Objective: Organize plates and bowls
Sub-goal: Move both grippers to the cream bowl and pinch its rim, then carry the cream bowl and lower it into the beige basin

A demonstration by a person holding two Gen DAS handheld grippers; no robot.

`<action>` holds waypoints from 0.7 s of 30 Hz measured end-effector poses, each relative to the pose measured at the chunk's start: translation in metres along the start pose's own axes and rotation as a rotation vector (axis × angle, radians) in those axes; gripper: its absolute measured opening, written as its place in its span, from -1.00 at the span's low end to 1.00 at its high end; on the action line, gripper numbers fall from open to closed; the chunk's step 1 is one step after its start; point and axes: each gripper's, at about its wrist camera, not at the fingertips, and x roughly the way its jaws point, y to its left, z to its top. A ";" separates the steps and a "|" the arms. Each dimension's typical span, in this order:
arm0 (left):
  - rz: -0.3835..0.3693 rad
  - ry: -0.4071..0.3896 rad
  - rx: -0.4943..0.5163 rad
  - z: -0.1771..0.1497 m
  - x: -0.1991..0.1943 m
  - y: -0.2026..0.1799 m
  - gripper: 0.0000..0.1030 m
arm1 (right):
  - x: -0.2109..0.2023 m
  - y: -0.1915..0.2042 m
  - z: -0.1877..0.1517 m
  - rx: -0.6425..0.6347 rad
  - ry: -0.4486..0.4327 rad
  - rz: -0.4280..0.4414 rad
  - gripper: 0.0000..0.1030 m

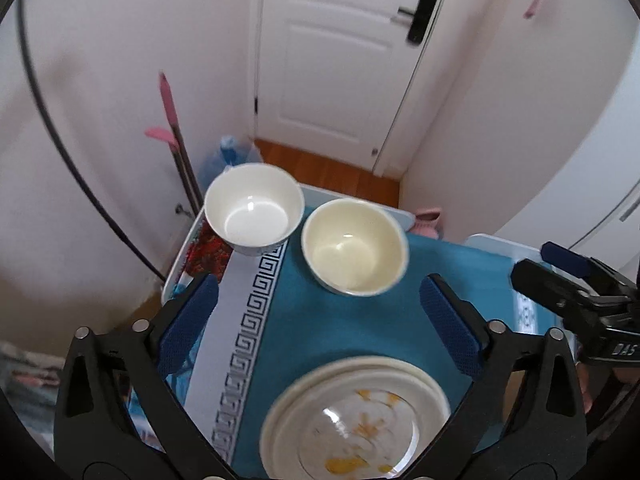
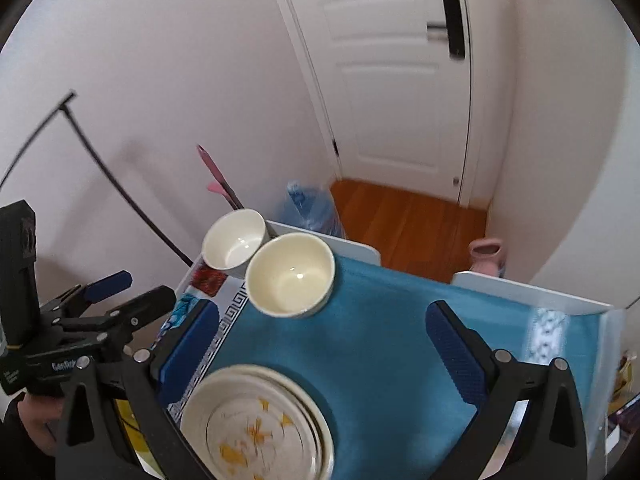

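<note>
Two bowls stand at the far left of the blue cloth: a white bowl (image 1: 254,210) (image 2: 234,240) and, to its right, a cream bowl (image 1: 354,246) (image 2: 290,274). Both are upright and empty, close together. A stack of plates (image 1: 356,420) (image 2: 256,428), the top one with yellow flowers, lies at the near edge. My left gripper (image 1: 318,282) (image 2: 146,287) hangs open above the cloth between plates and bowls, holding nothing. My right gripper (image 2: 323,307) (image 1: 540,262) is open too, to the right of the left one, with nothing between its fingers.
The blue cloth (image 1: 352,320) covers a white table (image 2: 520,288) with a raised rim. Behind it are a white door (image 1: 340,60), wood floor (image 2: 408,220), a blue plastic bag (image 2: 308,204), a pink vase (image 2: 486,254) and pink-handled tools (image 1: 168,108) leaning on the wall.
</note>
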 end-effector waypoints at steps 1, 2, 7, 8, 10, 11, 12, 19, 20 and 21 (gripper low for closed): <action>-0.006 0.022 -0.002 0.002 0.013 0.005 0.84 | 0.013 0.000 0.003 0.009 0.019 -0.004 0.88; -0.014 0.050 -0.005 0.004 0.029 0.011 0.75 | 0.031 0.001 0.006 0.022 0.046 -0.008 0.77; -0.048 0.148 0.005 0.009 0.093 0.024 0.40 | 0.107 -0.002 0.008 0.078 0.158 -0.012 0.26; -0.058 0.167 0.013 0.009 0.103 0.025 0.32 | 0.119 -0.003 0.005 0.090 0.178 -0.013 0.17; -0.082 0.204 0.019 0.005 0.118 0.026 0.27 | 0.136 -0.006 0.001 0.116 0.204 -0.016 0.09; -0.107 0.221 0.016 0.003 0.125 0.025 0.20 | 0.143 -0.007 -0.001 0.133 0.211 -0.012 0.05; -0.105 0.230 0.028 0.001 0.130 0.024 0.16 | 0.148 -0.008 -0.001 0.145 0.214 -0.010 0.03; -0.155 0.248 0.019 -0.001 0.146 0.023 -0.41 | 0.158 -0.012 -0.007 0.183 0.216 -0.009 -0.37; -0.167 0.245 0.019 -0.002 0.146 0.022 -0.54 | 0.158 -0.012 -0.007 0.186 0.216 -0.007 -0.42; -0.172 0.242 0.026 -0.002 0.146 0.021 -0.62 | 0.159 -0.012 -0.008 0.188 0.216 -0.004 -0.50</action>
